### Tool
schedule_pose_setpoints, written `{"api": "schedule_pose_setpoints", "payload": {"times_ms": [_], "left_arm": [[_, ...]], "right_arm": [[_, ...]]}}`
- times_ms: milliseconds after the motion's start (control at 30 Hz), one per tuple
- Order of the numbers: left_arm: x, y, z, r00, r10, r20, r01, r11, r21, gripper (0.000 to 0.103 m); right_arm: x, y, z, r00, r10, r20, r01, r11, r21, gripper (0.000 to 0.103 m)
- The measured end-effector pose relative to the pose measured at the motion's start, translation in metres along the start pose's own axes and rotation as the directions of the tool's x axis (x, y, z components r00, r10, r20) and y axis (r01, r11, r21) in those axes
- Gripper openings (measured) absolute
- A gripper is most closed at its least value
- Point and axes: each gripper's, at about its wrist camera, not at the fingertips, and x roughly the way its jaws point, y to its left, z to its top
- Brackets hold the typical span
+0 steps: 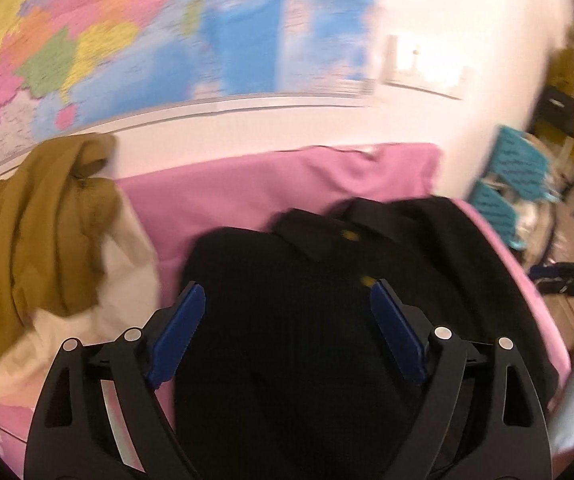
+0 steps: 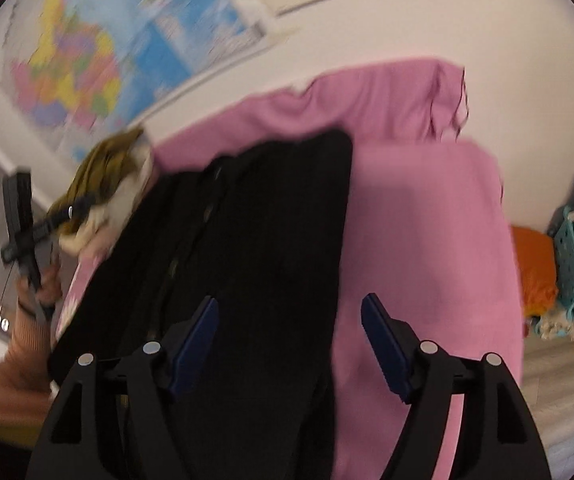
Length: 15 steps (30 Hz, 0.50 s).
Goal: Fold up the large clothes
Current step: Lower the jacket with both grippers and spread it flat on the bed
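Left wrist: both claws (image 1: 285, 302) (image 2: 289, 316) open w/ nothing gripped over black garment (image 1: 287, 340); mustard cloth (image 1: 35, 232), maybe scarf, nearby.

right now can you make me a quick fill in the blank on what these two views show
1. The black garment lies on a cloth coloured ____.
2. The jaws of the left hand-held gripper are ____.
3. On the wall behind the table hangs a colourful ____.
4. The heap beside the black garment has a garment coloured ____ on top.

Missing words: pink; open; map; olive
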Motion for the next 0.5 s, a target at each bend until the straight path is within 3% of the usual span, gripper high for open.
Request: {"api": "schedule_pose_setpoints", "payload": {"times_ms": [133, 200, 267, 367, 500], "left_arm": [[-0.011, -0.032, -0.02, 0.997, -0.079, -0.005, 0.079, 0.995, 0.064, 0.088], [-0.008, -0.053, -0.029, 0.992, -0.128, -0.024, 0.129, 0.987, 0.093, 0.088], [-0.01, -0.069, -0.038, 0.99, -0.141, -0.031, 0.144, 0.982, 0.12, 0.088], [-0.009, -0.087, -0.049, 0.985, -0.169, -0.042, 0.174, 0.972, 0.157, 0.088], [-0.013, -0.108, -0.061, 0.977, -0.204, -0.057, 0.211, 0.959, 0.188, 0.089]], "right_arm": [[0.0, 0.011, -0.037, 1.0, 0.011, -0.028, -0.011, 1.0, 0.004, 0.069], [0.0, 0.015, -0.046, 1.0, 0.006, -0.028, -0.006, 1.0, -0.015, 0.053], [0.003, 0.017, -0.048, 0.999, 0.026, -0.035, -0.027, 1.0, -0.017, 0.044], [0.009, 0.016, -0.045, 0.998, 0.026, -0.053, -0.027, 1.0, -0.014, 0.005], [-0.014, 0.008, -0.04, 1.0, 0.019, 0.01, -0.019, 1.0, 0.008, 0.004]]}}
